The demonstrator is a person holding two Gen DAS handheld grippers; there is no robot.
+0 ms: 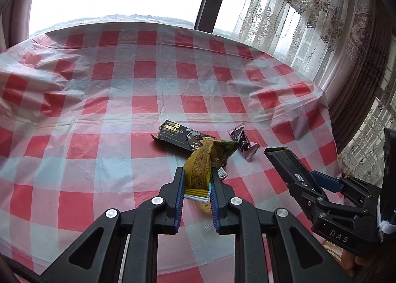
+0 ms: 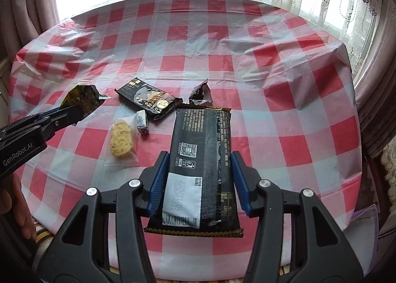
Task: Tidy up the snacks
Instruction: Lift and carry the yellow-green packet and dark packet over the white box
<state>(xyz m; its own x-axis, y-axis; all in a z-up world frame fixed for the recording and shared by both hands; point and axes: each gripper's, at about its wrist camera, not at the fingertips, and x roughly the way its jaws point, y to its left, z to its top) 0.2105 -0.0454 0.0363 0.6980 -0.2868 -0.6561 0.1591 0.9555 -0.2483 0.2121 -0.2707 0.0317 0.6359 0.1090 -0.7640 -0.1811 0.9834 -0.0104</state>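
The yellow-green snack packet (image 1: 201, 164) is clamped between the closed jaws of the left gripper (image 1: 198, 184) and held up off the bench; in the right wrist view it shows at about 9 o'clock (image 2: 83, 101), its torn-looking end pointing toward the middle of the cloth. The long black snack bar (image 2: 201, 171) is gripped across its width by the jaws of the right gripper (image 2: 200, 179), printed back side up with a white date label near the lower end; in the left wrist view it sticks out at 3 o'clock (image 1: 282, 161). On the bench near the centre lies a black cracker pack (image 2: 149, 100), and at 1 o'clock from it a small dark crumpled wrapper (image 2: 200, 95). Just beside the cracker pack's near end sits a small white wrapped candy (image 2: 142, 122), and at 8 o'clock from that a clear sachet with a pale yellow biscuit (image 2: 121, 143) lies flat. All rest on a round bench under a red-and-white checked plastic cloth (image 2: 284, 114). Behind it stand a bright window and lace curtains (image 1: 284, 11). Part of a person's hand (image 2: 14, 208) shows at the left edge, under the left gripper.
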